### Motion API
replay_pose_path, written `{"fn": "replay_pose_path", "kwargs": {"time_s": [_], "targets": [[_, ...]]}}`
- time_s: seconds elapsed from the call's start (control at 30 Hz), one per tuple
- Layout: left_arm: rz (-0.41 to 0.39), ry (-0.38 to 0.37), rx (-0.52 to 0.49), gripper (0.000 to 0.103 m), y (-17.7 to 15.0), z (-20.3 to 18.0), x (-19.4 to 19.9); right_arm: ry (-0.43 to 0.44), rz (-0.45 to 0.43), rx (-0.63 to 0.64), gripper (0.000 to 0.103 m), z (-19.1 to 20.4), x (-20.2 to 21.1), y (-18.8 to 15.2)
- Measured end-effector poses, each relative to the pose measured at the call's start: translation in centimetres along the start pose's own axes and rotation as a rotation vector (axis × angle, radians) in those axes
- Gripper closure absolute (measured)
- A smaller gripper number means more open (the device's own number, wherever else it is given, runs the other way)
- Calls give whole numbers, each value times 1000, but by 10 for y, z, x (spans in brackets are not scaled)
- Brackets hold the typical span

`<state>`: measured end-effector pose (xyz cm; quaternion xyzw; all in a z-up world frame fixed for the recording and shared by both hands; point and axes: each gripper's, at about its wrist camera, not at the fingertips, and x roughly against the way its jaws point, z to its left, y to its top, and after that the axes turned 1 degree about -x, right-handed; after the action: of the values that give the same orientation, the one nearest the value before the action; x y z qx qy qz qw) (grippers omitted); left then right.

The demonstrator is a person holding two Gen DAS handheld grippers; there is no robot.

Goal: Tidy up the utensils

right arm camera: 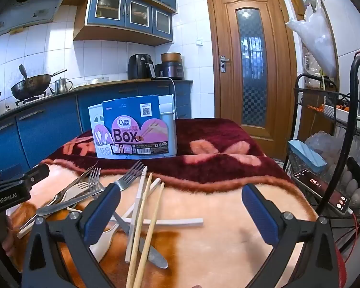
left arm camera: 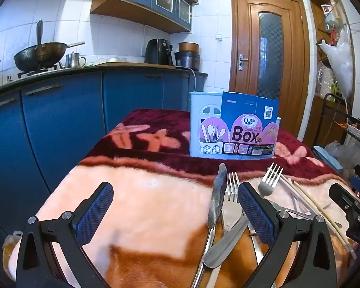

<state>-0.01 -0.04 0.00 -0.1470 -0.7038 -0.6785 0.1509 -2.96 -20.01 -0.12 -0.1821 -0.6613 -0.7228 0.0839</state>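
Observation:
A pale blue utensil holder [left arm camera: 204, 129] with a blue "Chopsticks Box" card stands at the back of the blanket-covered table [left arm camera: 136, 204]. In front of it lies a loose pile: a table knife [left arm camera: 218, 189], two forks [left arm camera: 232, 184] [left arm camera: 271, 177] and chopsticks [left arm camera: 319, 213]. My left gripper [left arm camera: 175, 213] hovers open just left of the pile, holding nothing. In the right wrist view the holder [right arm camera: 170, 129], forks [right arm camera: 132, 175], wooden chopsticks [right arm camera: 148, 216], white chopsticks [right arm camera: 175, 221], a knife [right arm camera: 153, 254] and a white spoon [right arm camera: 103, 240] show. My right gripper [right arm camera: 180, 216] is open and empty over the pile's right side.
A black wire rack [right arm camera: 324, 124] stands right of the table with a phone [right arm camera: 321, 189] and a blue-lidded container [right arm camera: 307, 156] on it. Blue kitchen cabinets [left arm camera: 60, 124] run along the left, with a wok [left arm camera: 40, 55] on the stove. A wooden door [left arm camera: 268, 55] is behind.

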Motion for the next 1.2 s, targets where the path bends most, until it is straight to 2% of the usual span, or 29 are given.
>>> {"fn": "replay_pose_path", "kwargs": {"time_s": [1.2], "targets": [[-1,0,-8,0,2,-1,2,2,-2,-2,0,1,0,0]]}}
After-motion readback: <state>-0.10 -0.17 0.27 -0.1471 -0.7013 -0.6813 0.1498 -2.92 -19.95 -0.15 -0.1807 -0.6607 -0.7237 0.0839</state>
